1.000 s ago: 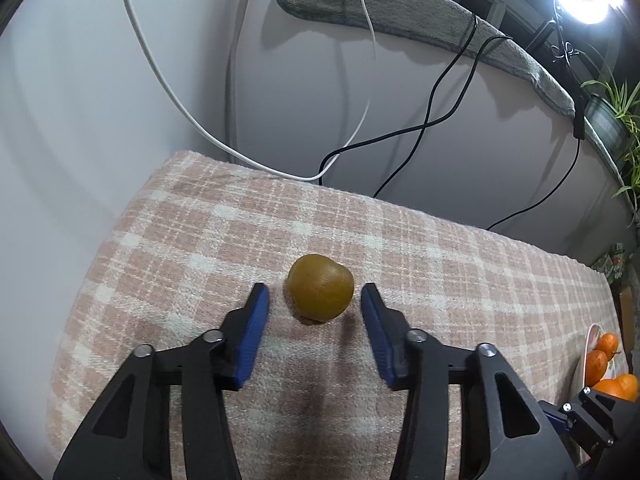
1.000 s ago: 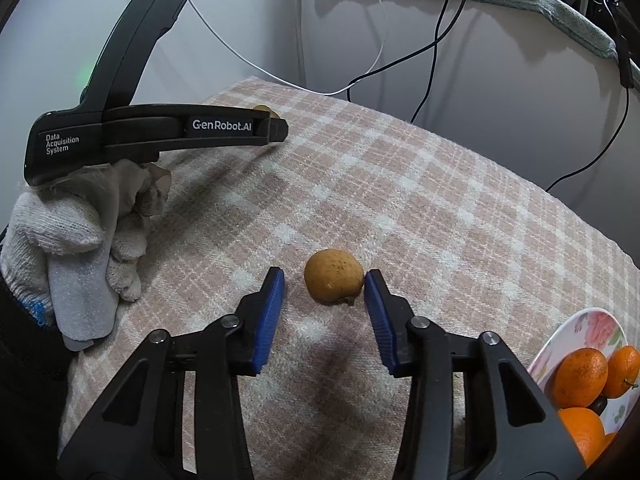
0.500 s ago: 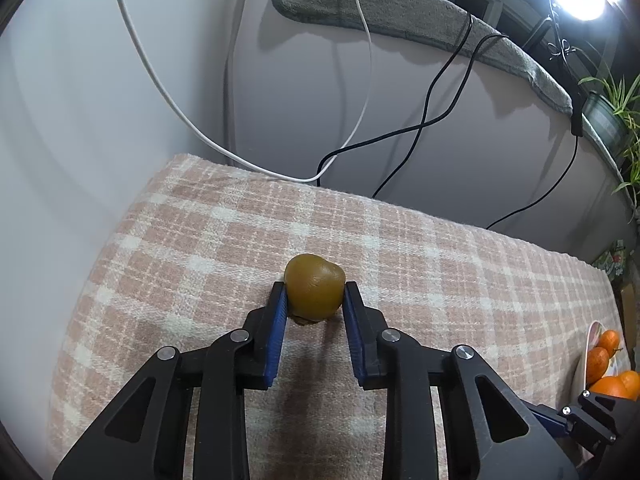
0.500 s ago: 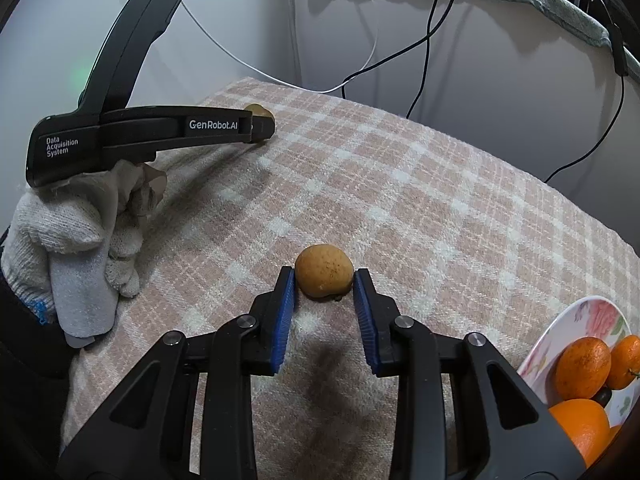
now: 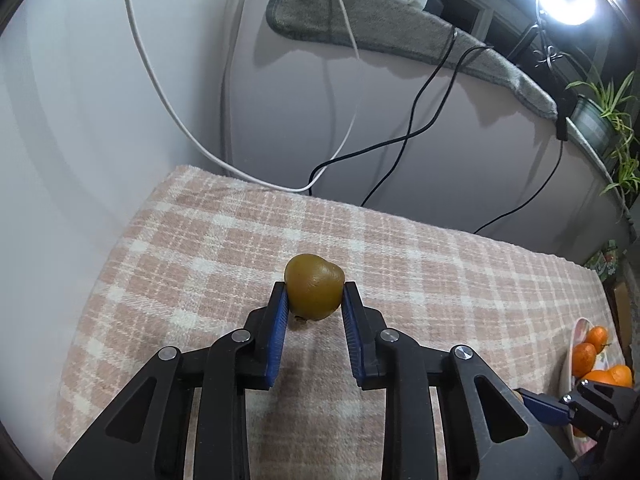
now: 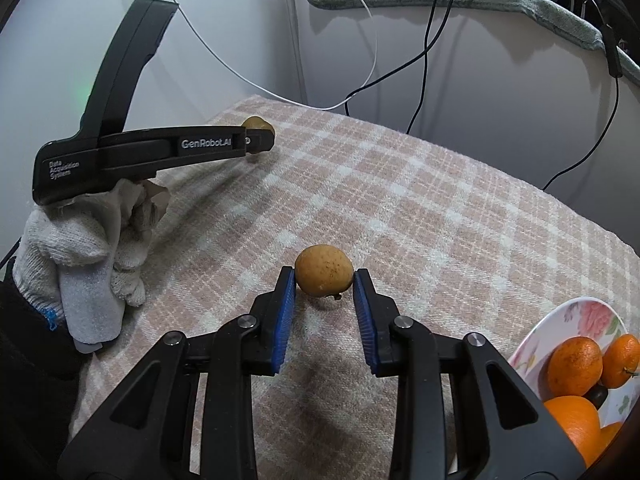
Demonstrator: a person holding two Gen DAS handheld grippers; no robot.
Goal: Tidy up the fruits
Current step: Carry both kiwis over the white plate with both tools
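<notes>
A brown-green fruit point(image 5: 315, 293) is clamped between the blue pads of the left tool point(image 5: 314, 300); the jaws have just been closing and are now pressed on both its sides. The fruit sits low on the checked cloth point(image 5: 440, 280), near the middle of its width in the left wrist view. Open cloth is seen to the left, ahead and to the right of it. The far edge of the bench is met by a pale wall, where a white cable point(image 5: 168, 112) and black cables point(image 5: 404, 136) hang.

A speckled tan fruit point(image 6: 324, 270) is gripped likewise by the right tool point(image 6: 324, 284), whose jaws have also just been closing. In the right wrist view, bare cloth lies between this fruit and the plate point(image 6: 560, 320) at the right edge, where oranges point(image 6: 575, 366) are piled. The gloved left hand point(image 6: 80, 248) is seen at the cloth's left edge.
</notes>
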